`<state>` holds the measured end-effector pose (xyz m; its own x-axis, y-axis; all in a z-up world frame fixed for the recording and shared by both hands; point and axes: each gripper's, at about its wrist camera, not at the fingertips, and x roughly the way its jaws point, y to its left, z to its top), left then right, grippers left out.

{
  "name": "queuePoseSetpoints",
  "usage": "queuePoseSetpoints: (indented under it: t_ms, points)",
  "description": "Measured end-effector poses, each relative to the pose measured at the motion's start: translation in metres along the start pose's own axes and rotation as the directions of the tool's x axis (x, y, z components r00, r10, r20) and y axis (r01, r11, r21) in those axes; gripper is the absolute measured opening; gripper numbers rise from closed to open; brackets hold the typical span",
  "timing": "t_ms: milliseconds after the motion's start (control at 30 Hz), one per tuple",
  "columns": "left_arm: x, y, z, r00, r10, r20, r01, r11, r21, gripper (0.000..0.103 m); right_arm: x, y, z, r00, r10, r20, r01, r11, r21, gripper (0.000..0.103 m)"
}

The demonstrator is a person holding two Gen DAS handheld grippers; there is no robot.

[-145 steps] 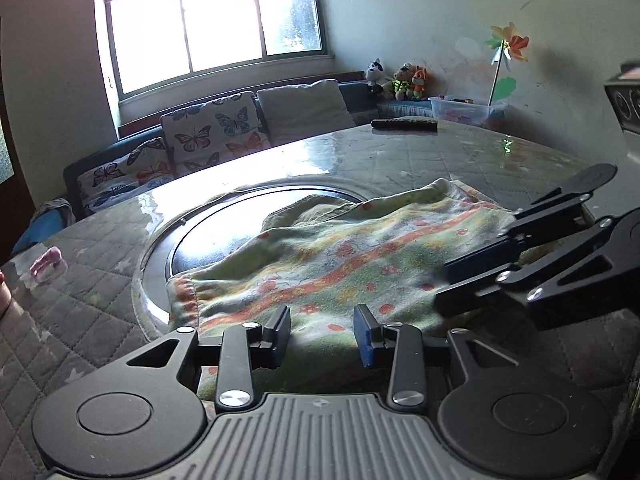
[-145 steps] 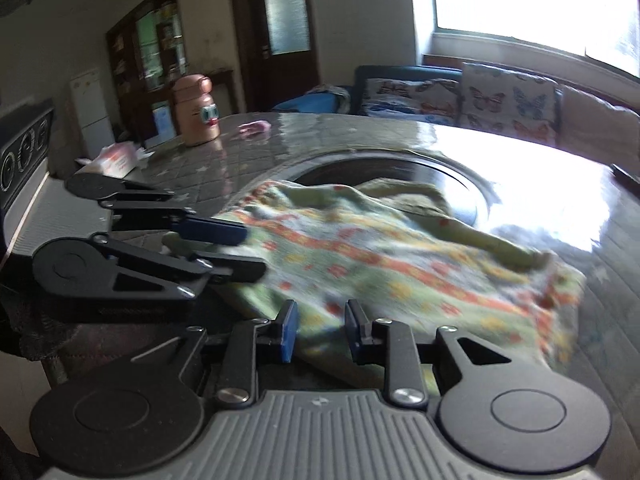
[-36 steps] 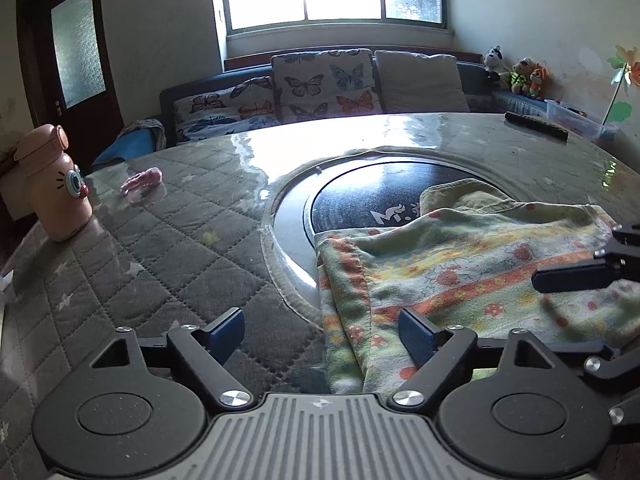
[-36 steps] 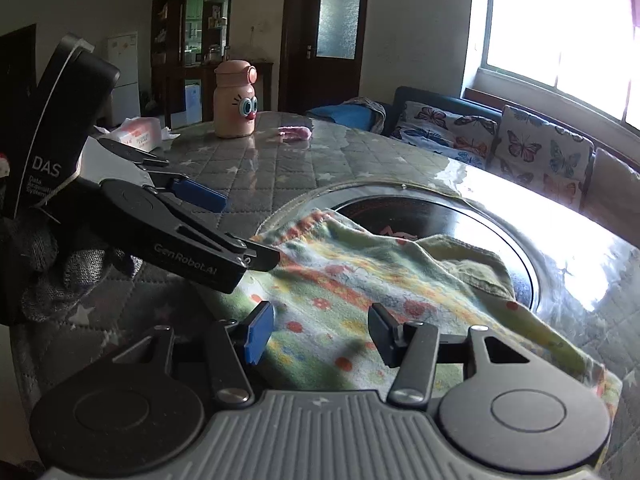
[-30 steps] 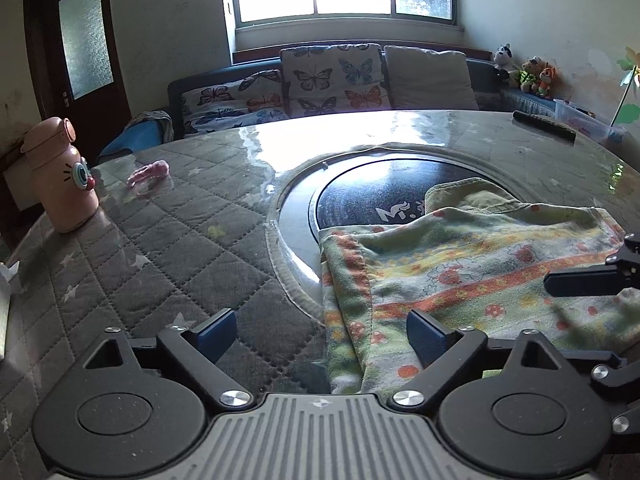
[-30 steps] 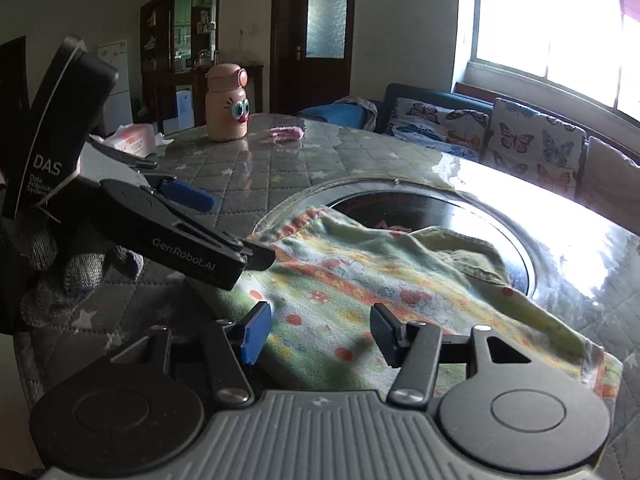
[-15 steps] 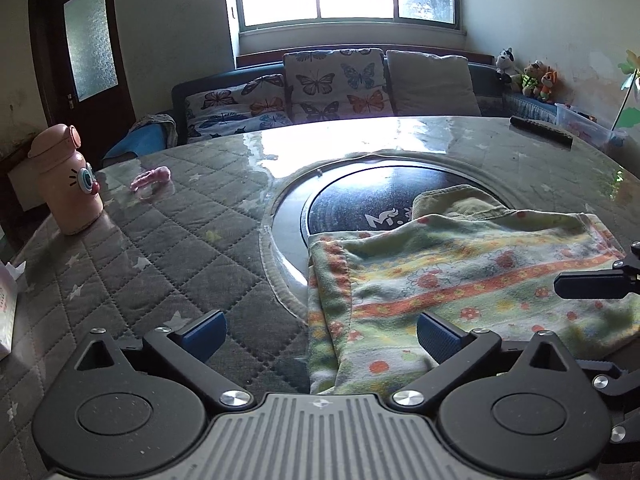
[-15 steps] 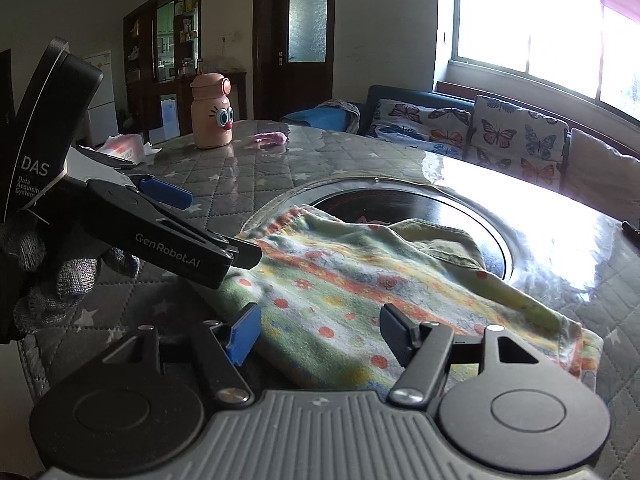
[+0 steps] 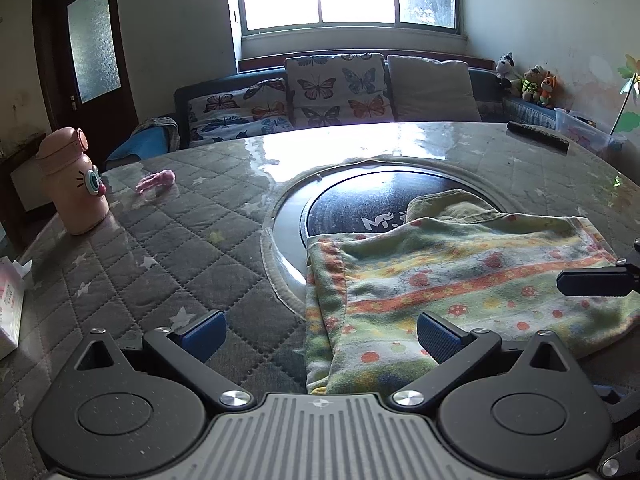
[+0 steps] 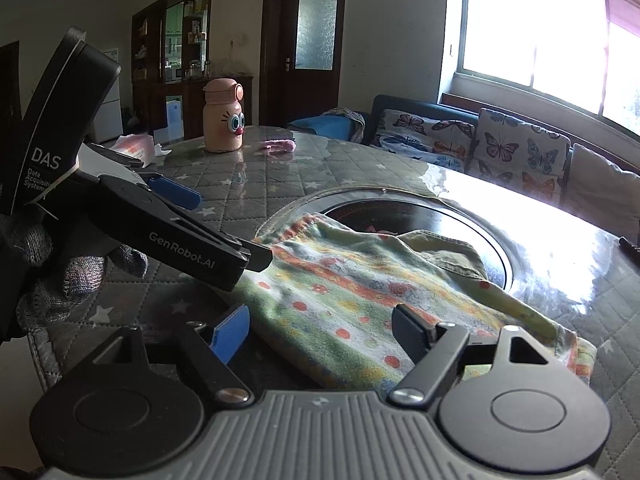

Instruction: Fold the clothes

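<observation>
A folded garment with green, yellow and orange flower stripes lies on the round table, partly over the dark glass turntable. It also shows in the right wrist view. My left gripper is open and empty, just short of the garment's near left corner. My right gripper is open and empty at the garment's near edge. The left gripper's fingers show in the right wrist view, their tips by the garment's left corner. A right finger shows above the cloth's right side.
A pink cartoon bottle and a small pink item stand at the far left of the quilted table cover. A tissue pack lies at the left edge. A dark remote lies far right. A sofa is beyond.
Both grippers have opened wide and drawn back a little from the garment. The garment lies still on the table.
</observation>
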<state>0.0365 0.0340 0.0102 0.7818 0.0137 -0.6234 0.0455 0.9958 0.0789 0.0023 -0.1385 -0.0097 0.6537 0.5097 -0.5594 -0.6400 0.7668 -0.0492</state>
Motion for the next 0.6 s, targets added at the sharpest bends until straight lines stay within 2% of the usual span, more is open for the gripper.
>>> queuePoseSetpoints:
  t_ms: [233,600]
  points:
    - [-0.007,0.002,-0.002,1.000,0.006,0.012,-0.006,1.000,-0.005,0.103,-0.004,0.003,-0.002,1.000,-0.005,0.006,0.005,1.000,0.011,0.093]
    - [-0.010,0.017,-0.003,0.999,0.032,0.021,-0.031,0.999,-0.037,0.103,0.004,0.018,0.004,1.000,0.007,-0.017,-0.008,0.998,-0.067,0.094]
